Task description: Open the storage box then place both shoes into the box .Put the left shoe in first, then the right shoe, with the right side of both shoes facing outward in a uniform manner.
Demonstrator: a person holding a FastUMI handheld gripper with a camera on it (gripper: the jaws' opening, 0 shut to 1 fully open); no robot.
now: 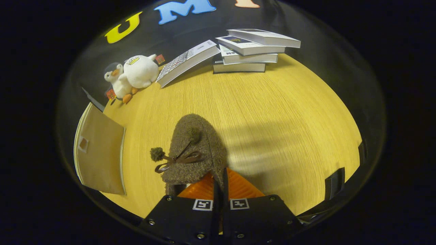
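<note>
The gripper [220, 185] has its two fingers drawn together with barely a gap, pinched, as far as I can judge, on the collar edge of a fuzzy brown slipper [196, 149] that points away toward 12 o'clock. Whether both pads truly press the fabric is hidden behind the fingers. The slipper looks light and soft, its woolly upper likely to sag and swing, so a hold on the stiffer rim near the heel seems sounder than on the pile. A thin satin ribbon bow [177, 160] with two pom-poms sits on its vamp and could snag. At 9 o'clock of the slipper lies the beige fabric storage box [98, 153], flat-panelled with pale piping. The table [272, 112] is smooth wood-grain laminate. Beyond, at 11 o'clock, two plush penguins [133, 76] rest; at 12 to 1 o'clock, stiff paperback books [245, 51] are stacked, one leaning.
</note>
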